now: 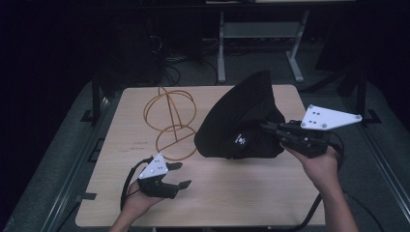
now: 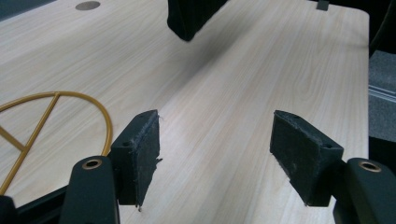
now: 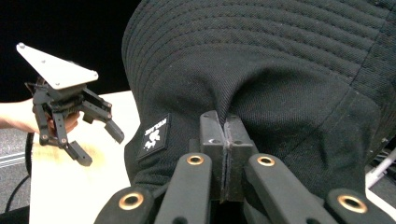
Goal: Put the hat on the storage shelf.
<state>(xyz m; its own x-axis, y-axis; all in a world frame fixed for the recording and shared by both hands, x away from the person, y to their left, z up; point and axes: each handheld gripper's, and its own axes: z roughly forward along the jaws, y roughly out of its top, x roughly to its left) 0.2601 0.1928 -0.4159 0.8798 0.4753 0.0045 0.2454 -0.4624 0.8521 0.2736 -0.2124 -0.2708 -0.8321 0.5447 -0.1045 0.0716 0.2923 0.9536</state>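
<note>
Keep the pinch on the fabric firm and lift steadily so the black bucket hat (image 1: pixel 241 121), at centre right of the high view, clears the tabletop (image 1: pixel 121 193) without slipping. The right tool (image 1: pixel 270 128) is clamped on a fold of it, hand reaching in from lower right. The left tool (image 1: pixel 176 175) is spread empty at lower left, near the gold wire stand (image 1: pixel 169 121).

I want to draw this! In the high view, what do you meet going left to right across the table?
Left gripper with open jaws → gold wire stand → black hat → right gripper pinching the hat.
</note>
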